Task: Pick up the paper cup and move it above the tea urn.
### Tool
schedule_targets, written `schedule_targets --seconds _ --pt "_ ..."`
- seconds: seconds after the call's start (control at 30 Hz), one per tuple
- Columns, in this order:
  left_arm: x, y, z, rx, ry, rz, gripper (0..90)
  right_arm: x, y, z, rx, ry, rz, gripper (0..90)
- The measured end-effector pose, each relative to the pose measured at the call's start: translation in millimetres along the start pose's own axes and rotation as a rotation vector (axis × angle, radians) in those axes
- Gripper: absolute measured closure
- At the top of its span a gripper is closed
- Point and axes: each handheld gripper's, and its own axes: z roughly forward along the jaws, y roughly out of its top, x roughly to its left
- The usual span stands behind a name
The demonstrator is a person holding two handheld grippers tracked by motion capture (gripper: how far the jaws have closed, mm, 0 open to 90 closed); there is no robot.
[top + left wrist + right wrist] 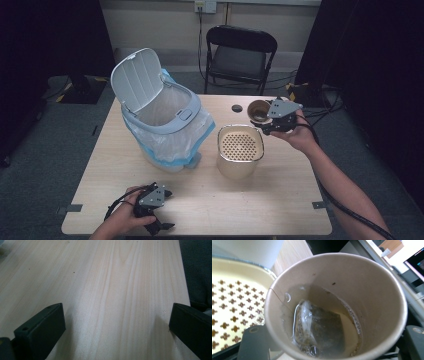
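The bench (210, 205) carries an open-lidded bin (162, 117) and a cream strainer tub (240, 150). The right gripper (272, 120) clamps a paper cup (337, 307) beside the tub, a wet teabag (318, 330) inside. Tip slowly over the holes so liquid drains without splashing. The left gripper (157, 220) rests wide apart, holding nothing.

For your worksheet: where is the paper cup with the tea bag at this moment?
In the high view the paper cup is held in the right claw above the table's far right part, just beyond the cream strainer container.
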Motion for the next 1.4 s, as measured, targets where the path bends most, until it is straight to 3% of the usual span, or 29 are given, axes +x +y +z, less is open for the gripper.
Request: schedule_targets --seconds 0.13,0.33,0.57,0.67,0.8,0.87,0.93,1.0,1.13,1.23,1.4 --pt "0.0 0.0 0.0 0.000 0.000 0.000 0.0 12.5 5.7 0.2 0.065 -0.062 -0.177 27.8" --pt "0.0 0.0 0.0 -0.002 0.001 0.000 0.0 33.9 14.8 0.0 0.160 -0.160 -0.507 28.7" --pt "0.0 0.0 0.0 0.000 0.000 0.000 0.0 47.0 24.5 -1.0 0.219 -0.258 -0.750 29.2" --pt "0.0 0.0 0.0 0.000 0.000 0.000 0.0 52.0 28.5 -1.4 0.254 -0.313 -0.899 29.3" --pt "0.0 -0.1 0.1 -0.001 -0.001 0.000 0.0 57.1 31.9 -1.2 0.287 -0.366 -1.001 29.4" --pt "0.1 0.0 0.1 -0.001 -0.001 0.000 0.0 57.4 33.5 -1.5 0.281 -0.365 -0.998 29.4" --pt "0.0 0.0 0.0 0.000 0.000 -0.001 0.0 54.5 34.3 -1.1 0.272 -0.329 -0.933 29.4" --pt "0.0 -0.1 0.1 -0.002 -0.001 0.000 0.0 50.3 34.2 -2.5 0.265 -0.323 -0.875 29.4" --pt "0.1 0.0 0.0 0.000 0.000 0.000 0.0 48.1 33.6 -5.2 0.263 -0.338 -0.863 29.2" --pt "0.0 0.1 0.0 -0.001 0.001 0.001 0.0 46.8 34.5 -7.4 0.221 -0.267 -0.716 29.1" --pt "0.0 0.0 0.1 -0.002 0.001 0.001 0.0 32.1 36.0 -12.1 0.148 -0.150 -0.364 28.9"
